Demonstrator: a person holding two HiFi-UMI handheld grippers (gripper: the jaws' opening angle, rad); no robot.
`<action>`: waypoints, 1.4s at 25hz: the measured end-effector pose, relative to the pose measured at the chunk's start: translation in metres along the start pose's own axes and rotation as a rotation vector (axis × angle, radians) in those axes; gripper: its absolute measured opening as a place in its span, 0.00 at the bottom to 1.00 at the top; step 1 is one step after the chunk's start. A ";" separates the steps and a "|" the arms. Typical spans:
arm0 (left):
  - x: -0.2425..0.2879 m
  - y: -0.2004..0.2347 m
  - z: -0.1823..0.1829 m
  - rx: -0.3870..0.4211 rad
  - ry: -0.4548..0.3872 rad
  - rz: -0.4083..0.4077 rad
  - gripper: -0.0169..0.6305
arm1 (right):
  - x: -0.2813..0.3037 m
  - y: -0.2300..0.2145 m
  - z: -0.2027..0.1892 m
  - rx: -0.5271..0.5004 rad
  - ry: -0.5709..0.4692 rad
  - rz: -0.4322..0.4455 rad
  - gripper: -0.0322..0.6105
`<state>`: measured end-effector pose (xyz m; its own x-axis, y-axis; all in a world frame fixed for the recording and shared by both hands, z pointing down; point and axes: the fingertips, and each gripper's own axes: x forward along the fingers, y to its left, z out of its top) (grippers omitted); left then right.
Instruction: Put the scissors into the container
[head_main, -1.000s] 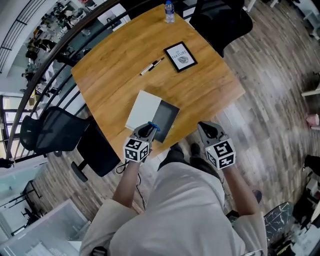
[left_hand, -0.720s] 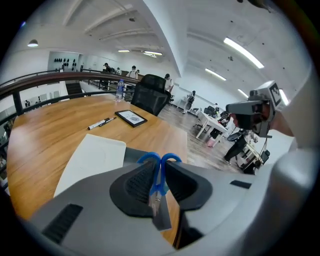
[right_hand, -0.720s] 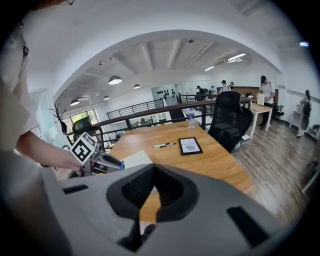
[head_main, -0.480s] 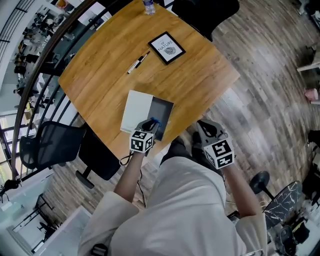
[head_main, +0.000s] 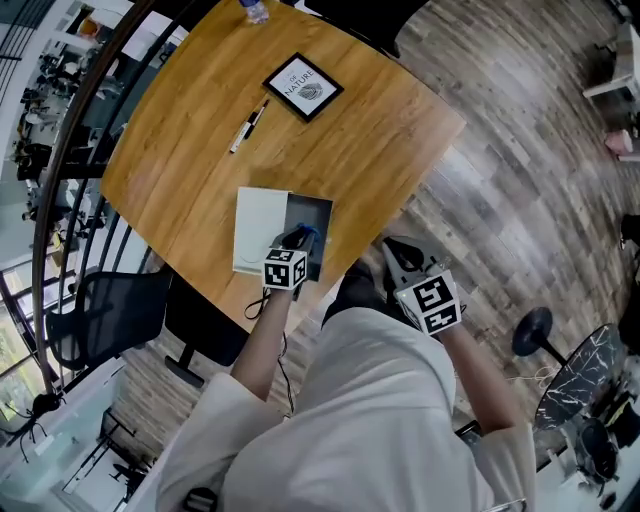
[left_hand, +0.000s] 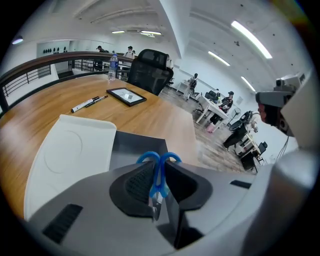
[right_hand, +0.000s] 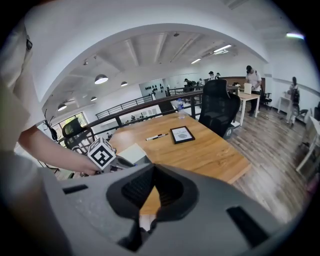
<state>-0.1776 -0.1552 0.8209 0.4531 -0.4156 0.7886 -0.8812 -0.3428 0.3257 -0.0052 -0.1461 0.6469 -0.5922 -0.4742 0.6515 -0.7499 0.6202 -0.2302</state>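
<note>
My left gripper (head_main: 298, 241) is shut on small blue-handled scissors (left_hand: 159, 166); the handle loops stick out past the pads and the blades point back toward the camera. It hangs right over the near end of the dark grey container (head_main: 310, 218), which lies open on the wooden table (head_main: 380, 150). The container's white lid (head_main: 260, 228) lies flat against its left side. In the left gripper view the container (left_hand: 135, 145) sits just beyond the jaws, with the lid (left_hand: 70, 150) to the left. My right gripper (head_main: 402, 262) hovers off the table's near corner, shut and holding nothing (right_hand: 149, 192).
Farther across the table lie a marker pen (head_main: 247, 127), a black-framed picture (head_main: 303, 87) and a water bottle (head_main: 254, 9). A black mesh chair (head_main: 110, 310) stands at the table's left edge, and a railing runs behind it. Wooden floor lies to the right.
The left gripper has sunk and moved forward with the scissors, from the table's near edge to over the container. The right gripper has dropped slightly beside the table corner.
</note>
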 end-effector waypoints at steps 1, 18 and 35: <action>0.004 0.001 0.000 -0.001 0.005 0.002 0.13 | 0.001 0.000 -0.003 0.005 0.004 -0.002 0.05; 0.060 0.022 0.004 -0.035 0.082 0.056 0.14 | 0.007 0.012 -0.029 0.059 0.048 -0.007 0.05; 0.053 0.016 -0.002 -0.063 0.055 0.011 0.20 | 0.006 0.019 -0.038 0.038 0.050 -0.013 0.05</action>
<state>-0.1675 -0.1808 0.8690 0.4365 -0.3717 0.8194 -0.8937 -0.2840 0.3472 -0.0118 -0.1135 0.6738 -0.5674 -0.4497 0.6898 -0.7687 0.5896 -0.2479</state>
